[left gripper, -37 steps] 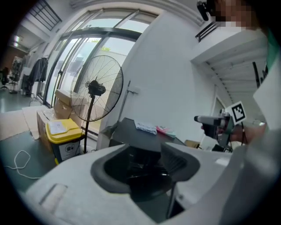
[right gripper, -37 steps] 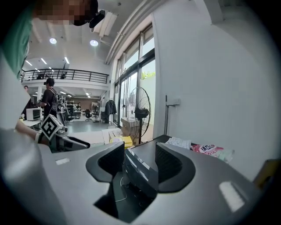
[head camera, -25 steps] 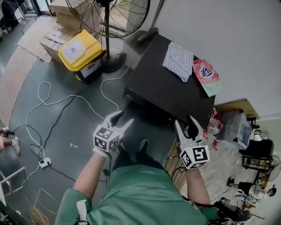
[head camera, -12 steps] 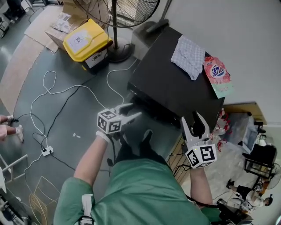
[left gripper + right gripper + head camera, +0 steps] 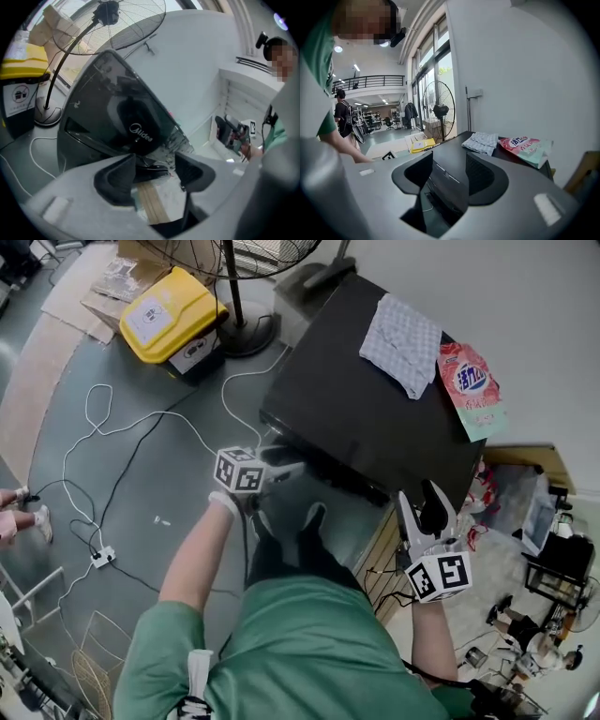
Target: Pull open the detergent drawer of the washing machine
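Approach step: left gripper [image 5: 154,161] at the washing machine [image 5: 366,418] front, jaws opening, nothing between.
Right gripper [image 5: 449,161] jaws apart, empty; next, locate and hook the drawer.

My washing machine [image 5: 375,418] is a glossy black box standing upright, just right of the fan base [image 5: 246,334] as I look down. The round dark door [image 5: 140,124] on its front faces me. That front looks flush all along, and I cannot pick out the detergent drawer.
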Demonstrator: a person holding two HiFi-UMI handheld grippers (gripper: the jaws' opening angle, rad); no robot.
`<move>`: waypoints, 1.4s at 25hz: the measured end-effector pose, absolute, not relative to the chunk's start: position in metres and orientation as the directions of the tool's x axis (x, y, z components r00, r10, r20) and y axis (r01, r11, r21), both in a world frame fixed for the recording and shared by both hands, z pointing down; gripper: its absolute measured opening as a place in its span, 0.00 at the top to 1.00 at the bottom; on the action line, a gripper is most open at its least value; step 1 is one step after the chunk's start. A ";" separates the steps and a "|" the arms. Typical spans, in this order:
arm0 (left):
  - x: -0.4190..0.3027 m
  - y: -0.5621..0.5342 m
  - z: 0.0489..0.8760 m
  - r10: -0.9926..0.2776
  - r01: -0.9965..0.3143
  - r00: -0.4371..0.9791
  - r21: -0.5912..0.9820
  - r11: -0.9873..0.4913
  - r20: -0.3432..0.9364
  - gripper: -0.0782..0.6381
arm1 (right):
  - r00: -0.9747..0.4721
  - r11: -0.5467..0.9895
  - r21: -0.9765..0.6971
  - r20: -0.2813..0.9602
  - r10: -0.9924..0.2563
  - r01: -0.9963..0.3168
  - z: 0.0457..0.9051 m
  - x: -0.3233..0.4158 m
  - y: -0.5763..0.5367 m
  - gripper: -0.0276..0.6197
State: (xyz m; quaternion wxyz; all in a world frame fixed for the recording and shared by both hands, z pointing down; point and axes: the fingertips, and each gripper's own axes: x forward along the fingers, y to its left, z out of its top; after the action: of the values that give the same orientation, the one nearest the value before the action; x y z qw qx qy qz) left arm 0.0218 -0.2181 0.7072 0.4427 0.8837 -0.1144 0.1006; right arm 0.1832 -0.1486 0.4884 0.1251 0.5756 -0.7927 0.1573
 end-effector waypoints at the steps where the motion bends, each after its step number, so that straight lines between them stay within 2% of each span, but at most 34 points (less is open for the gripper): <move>1: 0.025 -0.221 0.712 -0.106 -0.291 0.953 0.762 -0.579 0.284 0.52 | -0.303 0.283 -0.109 0.384 -0.872 -0.953 0.491 0.186 -0.149 0.64; 4: 0.033 -0.229 0.720 -0.096 -0.283 0.956 0.776 -0.563 0.278 0.51 | -0.297 0.271 -0.123 0.394 -0.870 -0.955 0.498 0.192 -0.152 0.64; 6: 0.032 -0.231 0.723 -0.089 -0.269 0.960 0.791 -0.550 0.264 0.55 | -0.297 0.267 -0.131 0.399 -0.868 -0.955 0.502 0.194 -0.154 0.64; 21: 0.049 -0.241 0.730 -0.014 -0.189 0.977 0.822 -0.537 0.215 0.45 | -0.313 0.274 -0.151 0.425 -0.849 -0.950 0.514 0.192 -0.160 0.64; 29: 0.052 -0.245 0.728 0.005 -0.121 0.990 0.869 -0.480 0.141 0.46 | -0.288 0.244 -0.154 0.438 -0.852 -0.957 0.519 0.207 -0.161 0.64; 35: 0.054 -0.245 0.726 -0.019 -0.125 0.991 0.875 -0.468 0.131 0.45 | -0.311 0.267 -0.161 0.441 -0.842 -0.950 0.522 0.200 -0.155 0.64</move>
State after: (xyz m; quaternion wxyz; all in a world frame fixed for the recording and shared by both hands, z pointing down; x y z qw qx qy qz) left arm 0.0536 -0.2450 0.7260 0.5140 0.8552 -0.0422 0.0513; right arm 0.1995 -0.1546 0.5215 0.1348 0.5712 -0.7843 0.2011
